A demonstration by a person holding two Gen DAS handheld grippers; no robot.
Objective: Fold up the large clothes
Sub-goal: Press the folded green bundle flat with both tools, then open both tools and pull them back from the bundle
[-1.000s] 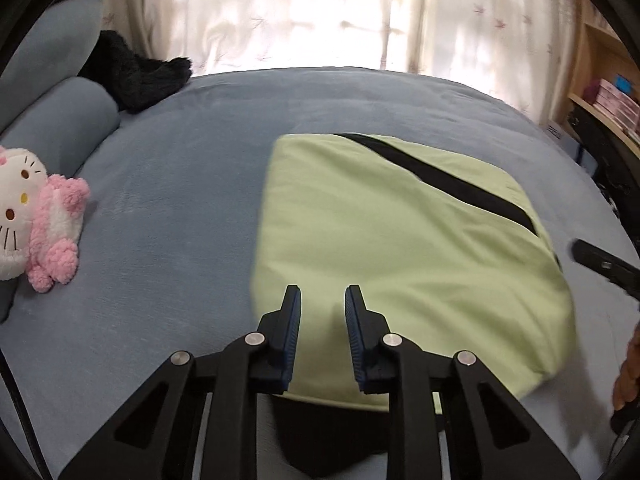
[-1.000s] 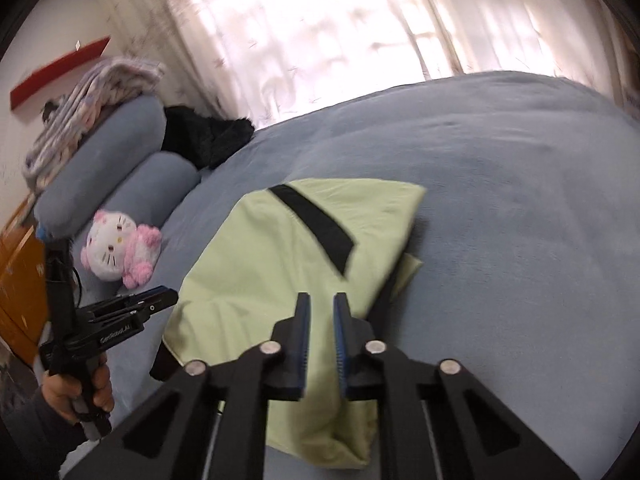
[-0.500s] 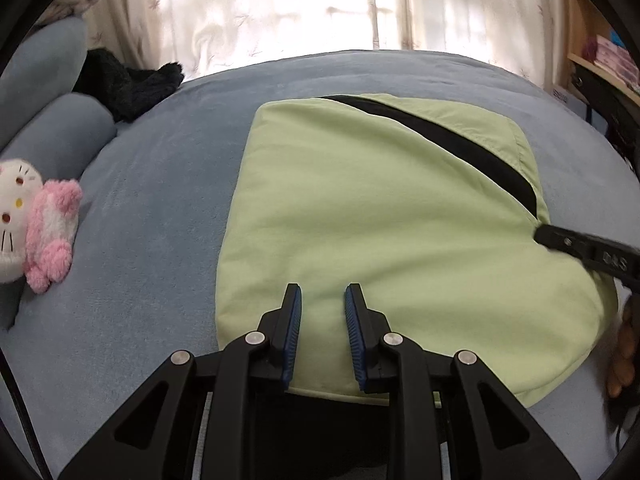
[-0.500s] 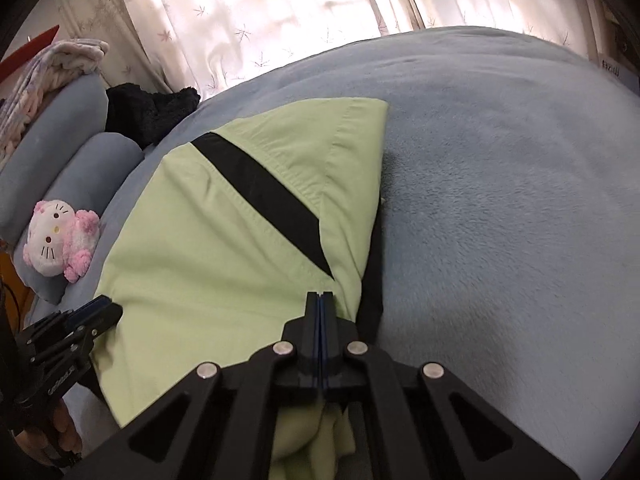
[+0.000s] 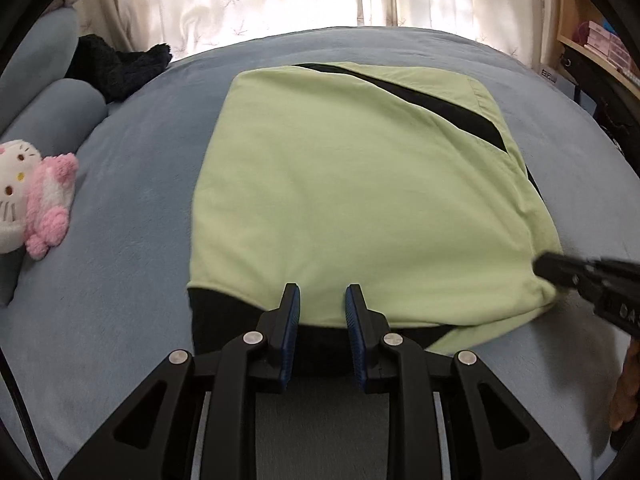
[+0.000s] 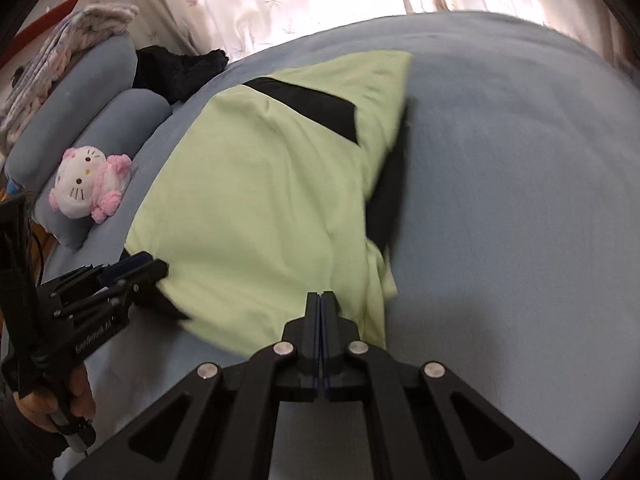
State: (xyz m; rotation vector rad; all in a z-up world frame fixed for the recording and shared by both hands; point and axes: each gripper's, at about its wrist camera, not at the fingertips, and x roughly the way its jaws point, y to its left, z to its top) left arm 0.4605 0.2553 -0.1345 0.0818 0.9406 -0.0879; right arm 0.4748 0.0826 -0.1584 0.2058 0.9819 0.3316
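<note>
We read no clear lettering. Our folded light-green garment with a black stripe [image 5: 360, 200] runs lengthwise toward the frame's top; left gripper [image 5: 322, 300] hovers parted, right gripper [image 6: 321, 300] clenched on nothing visible.

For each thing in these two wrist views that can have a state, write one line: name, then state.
Green garment: folded, lying flat on the bed.
Left gripper: open, at the garment's near edge.
Right gripper: shut, over the garment's near corner; grip on cloth unclear.
Plush toy: lying against a pillow.
</note>
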